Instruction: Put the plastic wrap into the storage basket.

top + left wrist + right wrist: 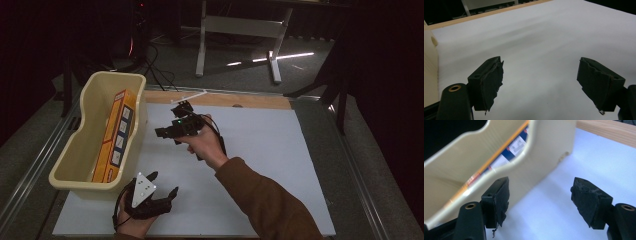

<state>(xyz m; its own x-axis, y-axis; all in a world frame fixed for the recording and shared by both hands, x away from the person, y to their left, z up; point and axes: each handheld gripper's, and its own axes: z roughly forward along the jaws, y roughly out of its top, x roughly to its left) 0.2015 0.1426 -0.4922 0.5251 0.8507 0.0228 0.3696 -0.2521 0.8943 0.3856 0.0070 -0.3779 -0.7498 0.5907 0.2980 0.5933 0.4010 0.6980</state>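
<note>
A cream plastic bin (pixel 114 76) stands at the left of the white sheet (pixel 265 150). An orange box (pixel 117 135) with blue and white panels leans inside it. My right gripper (pixel 170 120) hangs over the sheet just right of the bin, its jaws open and pointing toward the bin with nothing between them. The right gripper view shows the bin wall (pixel 541 152) and the box (pixel 511 145) close ahead of the open gripper (pixel 540 200). My left gripper (pixel 164 184) rests near the sheet's front edge, open and empty, facing bare sheet (pixel 544 37).
A wooden strip (pixel 240 100) borders the sheet's far edge. A white table frame (pixel 240 26) and cables stand on the dark floor behind. Metal rails run along both sides of the table.
</note>
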